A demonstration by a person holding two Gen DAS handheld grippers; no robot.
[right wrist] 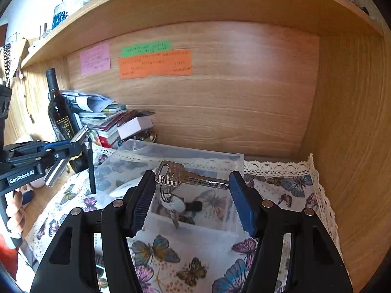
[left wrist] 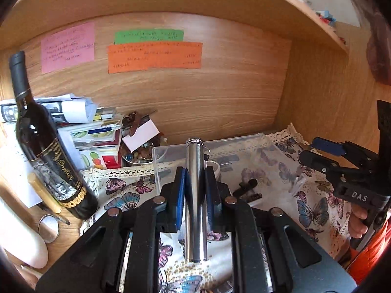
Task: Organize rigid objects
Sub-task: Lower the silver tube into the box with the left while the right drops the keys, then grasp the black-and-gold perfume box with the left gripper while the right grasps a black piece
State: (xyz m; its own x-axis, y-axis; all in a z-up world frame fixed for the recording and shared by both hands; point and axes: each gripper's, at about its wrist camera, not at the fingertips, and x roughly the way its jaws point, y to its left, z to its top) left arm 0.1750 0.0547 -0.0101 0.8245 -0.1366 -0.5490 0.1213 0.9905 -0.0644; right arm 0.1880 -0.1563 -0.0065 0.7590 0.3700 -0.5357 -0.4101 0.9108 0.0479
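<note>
The left gripper (left wrist: 194, 190) has its jaws clamped tight on a polished metal cylinder (left wrist: 194, 195), a slim, mirror-bright tube with a ribbed cap at its far end and a small ring hanging from that cap; it stands lengthwise between the blue pads, above the butterfly-print cloth (left wrist: 312, 195) on the worktop. The right gripper (right wrist: 193, 193) has its jaws about half open, a silver key (right wrist: 188, 177) spanning the gap crosswise: its flat rectangular head is against the left pad and its tip touches the right pad. A key ring with a pale oval fob (right wrist: 174, 204) dangles beneath it, over a clear plastic box (right wrist: 195, 156) that sits on the cloth. A dark wine bottle (left wrist: 46, 146) stands to the left beside a stack of books and papers (left wrist: 95, 136).
</note>
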